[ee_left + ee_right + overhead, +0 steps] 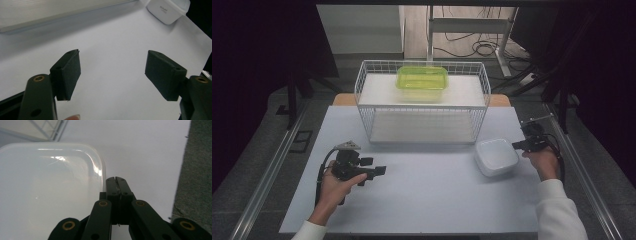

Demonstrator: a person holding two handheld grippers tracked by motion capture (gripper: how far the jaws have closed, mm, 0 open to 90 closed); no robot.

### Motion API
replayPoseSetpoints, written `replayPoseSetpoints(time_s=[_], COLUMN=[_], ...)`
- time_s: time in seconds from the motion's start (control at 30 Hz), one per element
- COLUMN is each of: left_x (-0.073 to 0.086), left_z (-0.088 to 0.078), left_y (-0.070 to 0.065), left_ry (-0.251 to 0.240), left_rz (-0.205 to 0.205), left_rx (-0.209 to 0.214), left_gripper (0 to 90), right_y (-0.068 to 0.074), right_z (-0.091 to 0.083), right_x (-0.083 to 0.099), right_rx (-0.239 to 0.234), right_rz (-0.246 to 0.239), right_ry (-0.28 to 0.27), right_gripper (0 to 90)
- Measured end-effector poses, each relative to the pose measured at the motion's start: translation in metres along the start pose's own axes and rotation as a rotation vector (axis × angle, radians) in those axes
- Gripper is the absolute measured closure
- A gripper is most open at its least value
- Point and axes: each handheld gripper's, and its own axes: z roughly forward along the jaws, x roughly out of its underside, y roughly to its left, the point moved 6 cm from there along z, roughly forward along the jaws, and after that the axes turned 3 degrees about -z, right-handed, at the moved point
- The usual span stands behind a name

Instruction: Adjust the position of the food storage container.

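On my left, the left gripper [381, 170] sits low over the near-left part of the white table [432, 200], its 2 jaws standing apart with nothing between them; in the left gripper view the pads [68, 72] frame bare tabletop. At the far centre I note a white wire basket [362, 95] with a lime-green plastic container [422, 78] on its upper shelf. To the right, a white lidded container [496, 156] rests on the table, near the basket's right corner. Just beside its right edge I hold the right gripper [515, 145], jaws pressed together and gripping nothing, the tips alongside the container's rim [101, 173].
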Motion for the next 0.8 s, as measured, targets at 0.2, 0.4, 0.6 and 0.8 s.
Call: replayPoseSetpoints(time_s=[0.2, 0.4, 0.6, 0.8], left_x=[0.0, 0.0, 0.0, 0.0], left_z=[0.0, -0.001, -0.002, -0.002], left_y=[-0.001, -0.001, -0.001, -0.002], left_ry=[0.001, -0.004, -0.006, -0.004], left_rz=[0.0, 0.0, -0.004, -0.005], left_rx=[0.004, 0.008, 0.015, 0.02], left_gripper=[28.3, 28.3, 28.3, 28.3], right_y=[0.027, 0.055, 0.079, 0.098], right_z=[0.001, -0.001, -0.003, -0.002], right_x=[0.004, 0.006, 0.011, 0.013], right_rx=[-0.045, -0.067, -0.096, -0.132], right_rz=[-0.059, -0.111, -0.152, -0.177], right_ry=[-0.011, -0.008, -0.02, -0.034], right_gripper=[89.3, 89.3, 89.3, 89.3])
